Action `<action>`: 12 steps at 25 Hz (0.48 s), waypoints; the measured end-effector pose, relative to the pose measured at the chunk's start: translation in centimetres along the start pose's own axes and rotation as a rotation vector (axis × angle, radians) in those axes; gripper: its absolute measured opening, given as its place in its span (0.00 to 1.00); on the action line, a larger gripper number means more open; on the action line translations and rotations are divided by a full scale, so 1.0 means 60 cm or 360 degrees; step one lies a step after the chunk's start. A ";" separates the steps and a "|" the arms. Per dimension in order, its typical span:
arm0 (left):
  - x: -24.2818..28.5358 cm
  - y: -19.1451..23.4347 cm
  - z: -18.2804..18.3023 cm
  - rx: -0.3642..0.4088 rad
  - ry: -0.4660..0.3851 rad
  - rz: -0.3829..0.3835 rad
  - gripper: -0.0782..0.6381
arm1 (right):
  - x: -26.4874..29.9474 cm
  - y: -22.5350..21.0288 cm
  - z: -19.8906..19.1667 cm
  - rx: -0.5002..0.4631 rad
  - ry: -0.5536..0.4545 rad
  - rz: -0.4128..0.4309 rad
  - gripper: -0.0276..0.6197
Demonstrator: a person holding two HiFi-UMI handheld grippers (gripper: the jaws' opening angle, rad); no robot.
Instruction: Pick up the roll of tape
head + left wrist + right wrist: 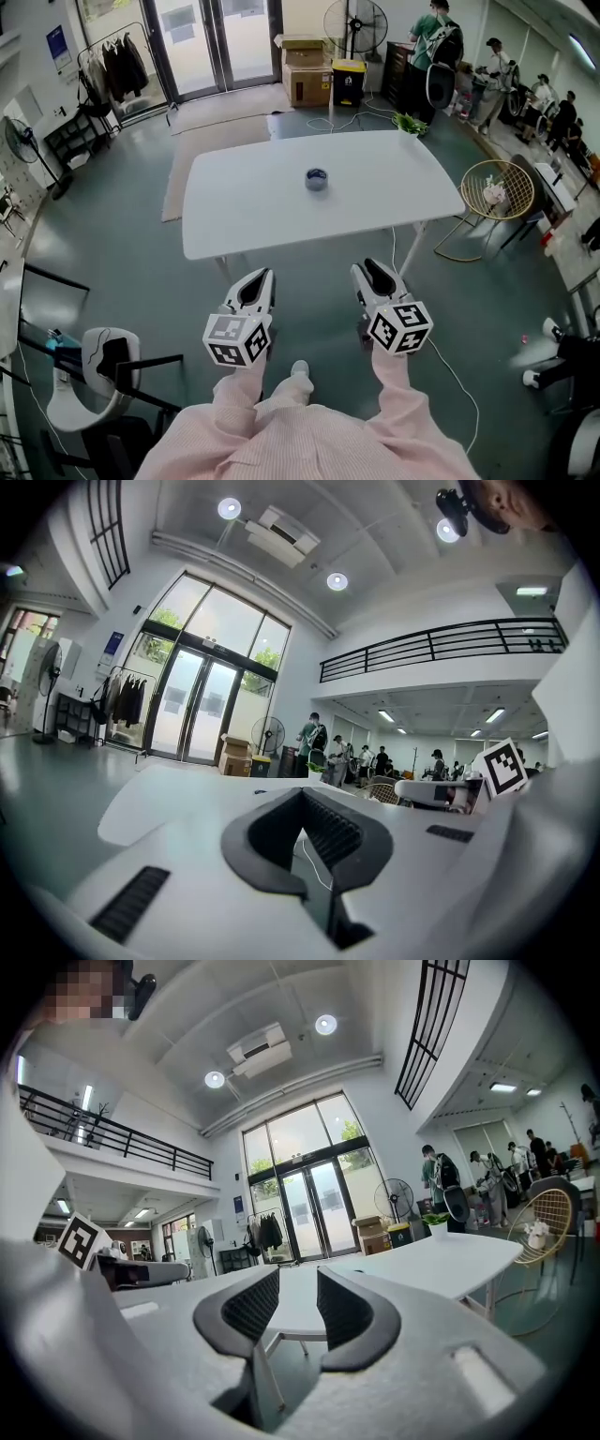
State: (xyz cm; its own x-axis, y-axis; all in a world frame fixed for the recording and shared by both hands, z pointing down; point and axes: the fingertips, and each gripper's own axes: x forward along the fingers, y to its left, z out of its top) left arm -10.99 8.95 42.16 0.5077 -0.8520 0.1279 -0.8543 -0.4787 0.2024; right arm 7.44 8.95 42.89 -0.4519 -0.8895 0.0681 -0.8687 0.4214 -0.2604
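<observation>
A small dark roll of tape (317, 178) lies near the middle of the white table (244, 220) in the head view. Both grippers hover over the floor, short of the table's near edge and apart from the roll. My left gripper (260, 277) points at the table; in the left gripper view its tips (302, 794) meet, with nothing between them. To its right, my right gripper (370, 270) has its jaws parted and empty; the right gripper view shows a clear gap (298, 1283) with the table (441, 1255) beyond it.
A white-and-black chair (94, 366) stands at the lower left. A wire chair (497, 192) sits by the table's right end. Cardboard boxes (305, 80), a fan (354, 23) and several people (441, 42) are at the back. A white cable (441, 361) trails over the floor.
</observation>
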 end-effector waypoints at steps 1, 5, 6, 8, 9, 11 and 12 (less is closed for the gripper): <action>0.015 0.009 0.003 -0.0004 0.0004 -0.0004 0.11 | 0.015 -0.007 0.001 0.0007 0.0005 -0.0004 0.21; 0.070 0.045 0.018 -0.0015 0.0011 -0.0013 0.11 | 0.075 -0.031 0.016 0.0017 0.0012 -0.0017 0.23; 0.082 0.053 0.022 -0.0018 0.0013 -0.0016 0.11 | 0.088 -0.036 0.019 0.0018 0.0014 -0.0022 0.24; 0.105 0.068 0.030 -0.0024 0.0017 -0.0023 0.11 | 0.112 -0.046 0.024 0.0029 0.0025 -0.0029 0.24; 0.116 0.075 0.035 -0.0026 0.0019 -0.0028 0.11 | 0.124 -0.051 0.027 0.0037 0.0032 -0.0031 0.24; 0.138 0.090 0.043 -0.0032 0.0022 -0.0038 0.11 | 0.148 -0.061 0.032 0.0047 0.0038 -0.0040 0.24; 0.148 0.098 0.045 -0.0035 0.0023 -0.0042 0.11 | 0.159 -0.065 0.034 0.0046 0.0037 -0.0048 0.24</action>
State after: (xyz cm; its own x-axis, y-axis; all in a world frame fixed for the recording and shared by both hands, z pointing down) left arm -11.80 -2.03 41.85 0.5318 -0.8359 0.1360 -0.8379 -0.4961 0.2275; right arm 6.93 -1.52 42.60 -0.4307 -0.8971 0.0986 -0.8759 0.3891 -0.2853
